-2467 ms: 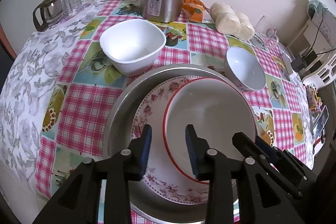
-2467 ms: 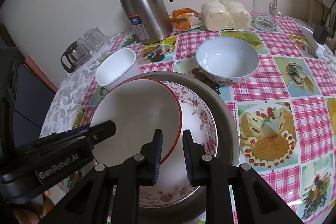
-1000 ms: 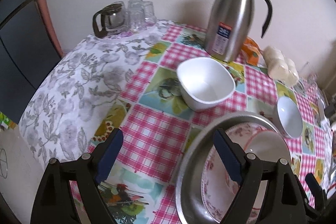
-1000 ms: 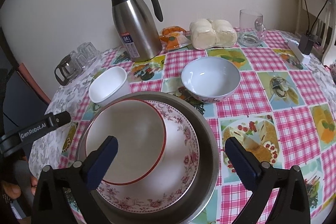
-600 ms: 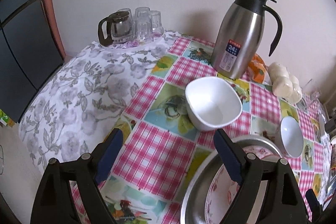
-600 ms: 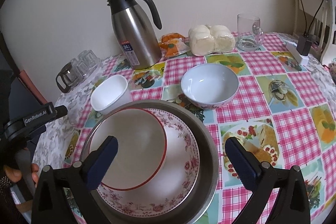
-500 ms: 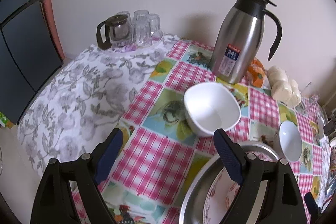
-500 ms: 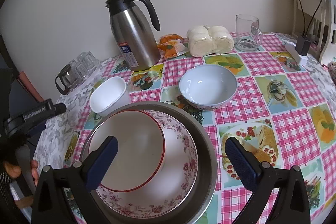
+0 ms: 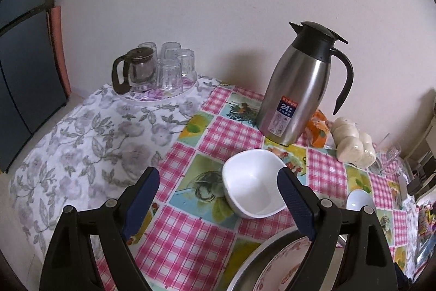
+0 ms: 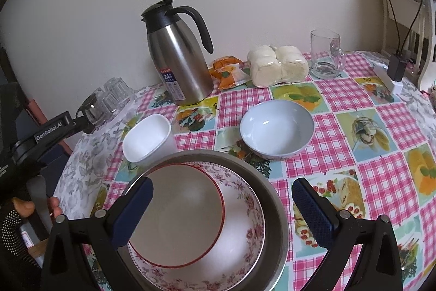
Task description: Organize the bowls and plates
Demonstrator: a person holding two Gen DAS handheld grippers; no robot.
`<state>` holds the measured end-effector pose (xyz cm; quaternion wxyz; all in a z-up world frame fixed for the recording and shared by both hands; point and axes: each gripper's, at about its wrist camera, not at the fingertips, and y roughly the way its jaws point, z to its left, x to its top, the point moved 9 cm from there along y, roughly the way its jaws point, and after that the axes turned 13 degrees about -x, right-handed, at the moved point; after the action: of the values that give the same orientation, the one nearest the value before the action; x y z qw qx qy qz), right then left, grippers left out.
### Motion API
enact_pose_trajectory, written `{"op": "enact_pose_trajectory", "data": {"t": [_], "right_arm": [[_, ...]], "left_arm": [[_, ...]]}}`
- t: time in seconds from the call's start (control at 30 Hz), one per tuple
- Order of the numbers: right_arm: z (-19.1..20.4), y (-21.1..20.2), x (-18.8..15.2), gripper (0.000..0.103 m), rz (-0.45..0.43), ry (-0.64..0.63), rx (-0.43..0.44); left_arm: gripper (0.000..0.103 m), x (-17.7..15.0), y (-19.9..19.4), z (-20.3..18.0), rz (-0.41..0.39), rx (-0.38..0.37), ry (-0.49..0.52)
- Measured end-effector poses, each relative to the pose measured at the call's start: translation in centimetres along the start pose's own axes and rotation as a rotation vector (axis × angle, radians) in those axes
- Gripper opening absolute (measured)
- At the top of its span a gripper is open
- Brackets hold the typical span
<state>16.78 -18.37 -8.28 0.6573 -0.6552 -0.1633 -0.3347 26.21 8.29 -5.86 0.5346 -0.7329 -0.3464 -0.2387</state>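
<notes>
A white squarish bowl (image 9: 252, 192) (image 10: 148, 139) stands on the checked tablecloth, framed between the wide-apart fingers of my left gripper (image 9: 218, 201), which hangs open above it without touching. A red-rimmed plate (image 10: 179, 212) lies on a floral plate (image 10: 239, 222) inside a metal pan (image 10: 275, 198). My right gripper (image 10: 220, 212) hovers open over this stack, holding nothing. A pale blue round bowl (image 10: 276, 132) (image 9: 358, 199) sits just beyond the pan. The left gripper's body (image 10: 51, 131) shows at the left edge of the right wrist view.
A steel thermos jug (image 10: 178, 56) (image 9: 297, 89) stands behind the bowls near the wall. Buns in a bag (image 10: 278, 66), an orange packet (image 10: 227, 72) and a glass mug (image 10: 325, 55) line the back. A glass teapot with several tumblers (image 9: 155, 70) sits at the far left.
My left gripper, then my right, opened wide and pulled back from the plate stack. The left one swung left and rose, so the white bowl now sits between its fingers.
</notes>
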Motion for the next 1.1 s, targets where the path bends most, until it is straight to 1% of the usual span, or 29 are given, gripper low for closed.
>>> {"op": "enact_pose_trajectory", "data": {"t": [0.1,0.23,0.37,0.5,0.6,0.67,0.8,1.0,1.1], "right_arm": [[0.4,-0.1,0.4,0.103,-0.004,-0.008,0.012],[1.0,-0.3,1.1,0.103,-0.019,-0.028,0.018],[2.1,0.1,2.2,0.103,-0.014,-0.058,0.021],[3.8,0.7,3.6,0.103,0.010,-0.079,0.016],[5.7,0.9,4.9,0.103,0.020,-0.108,0.025],[7.1,1.4,5.6,0.103,0.044,-0.113,0.039],[9.2,2.7,6.7,0.103,0.082,-0.135,0.015],[11.1,5.0,7.2,0.103,0.131,-0.164,-0.018],[11.8,6.5,7.3,0.103,0.144,-0.199,-0.065]], "left_arm": [[0.089,0.2,0.5,0.1,0.008,-0.015,-0.005],[0.089,0.6,1.0,0.1,0.012,-0.060,-0.018],[0.089,0.7,1.8,0.3,0.034,-0.103,-0.042],[0.089,0.2,3.0,1.1,0.080,-0.101,-0.053],[0.089,-0.1,3.6,1.8,0.101,-0.108,-0.090],[0.089,-0.3,4.1,2.3,0.114,-0.116,-0.110],[0.089,-0.6,5.1,2.9,0.135,-0.121,-0.127],[0.088,-1.3,6.9,3.9,0.171,-0.136,-0.167],[0.088,-1.6,7.7,4.1,0.183,-0.147,-0.177]]}}
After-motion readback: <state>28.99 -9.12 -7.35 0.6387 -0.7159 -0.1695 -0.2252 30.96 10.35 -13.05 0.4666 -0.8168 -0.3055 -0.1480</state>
